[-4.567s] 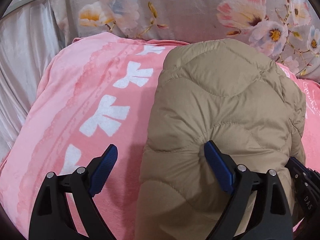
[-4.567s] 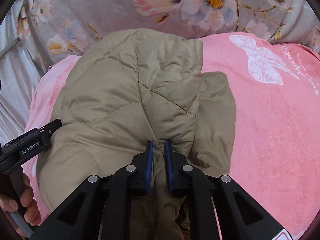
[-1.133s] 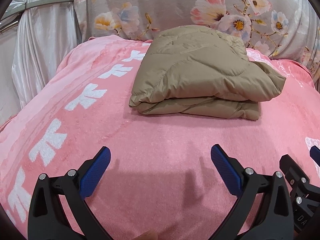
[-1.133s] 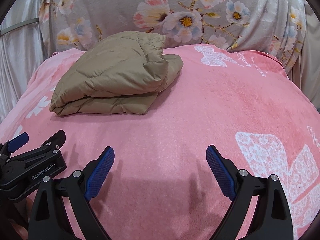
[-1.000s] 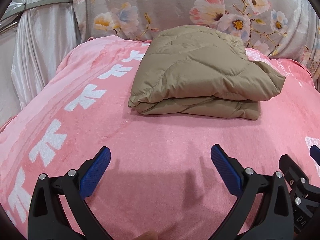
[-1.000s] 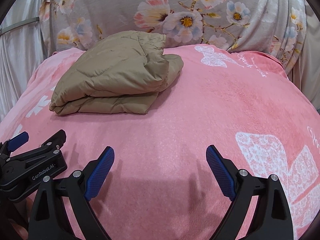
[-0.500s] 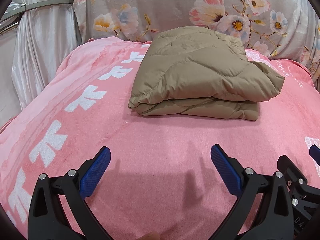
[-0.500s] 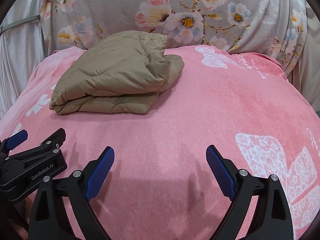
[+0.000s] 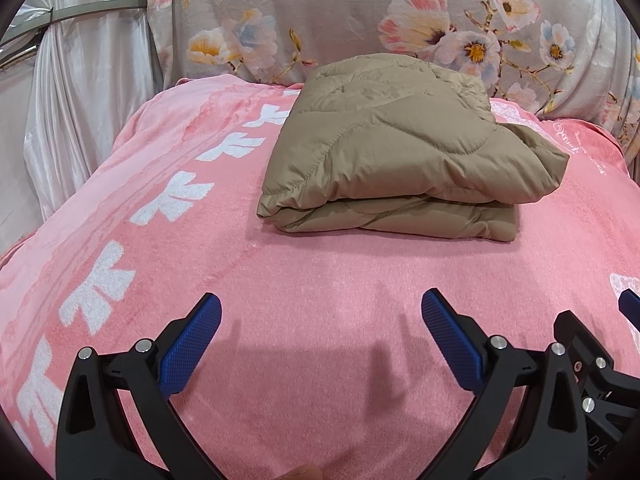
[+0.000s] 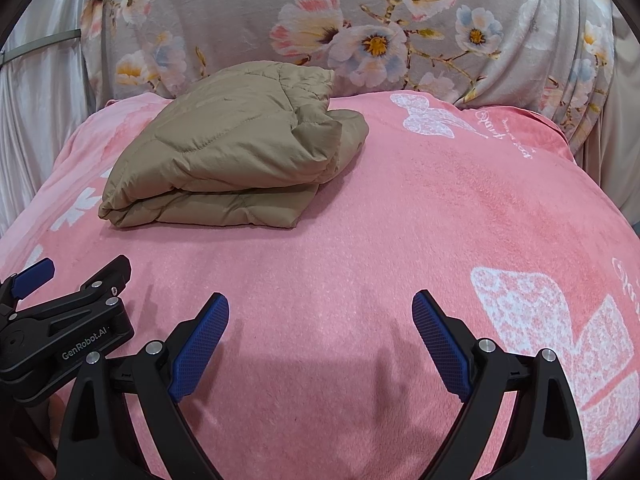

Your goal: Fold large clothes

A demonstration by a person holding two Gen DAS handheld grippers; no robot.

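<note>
both wrist cams low, fwd, sharing jacket (image 9: 400,148)

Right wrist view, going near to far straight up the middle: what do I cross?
Right gripper, open → bare pink blanket → folded tan quilted jacket, just left of centre → grey floral fabric at the back.

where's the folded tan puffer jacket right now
The folded tan quilted puffer jacket lies on the pink fleece blanket, toward its far end near the grey floral fabric; it appears centre in the left wrist view, left in the right.
</note>
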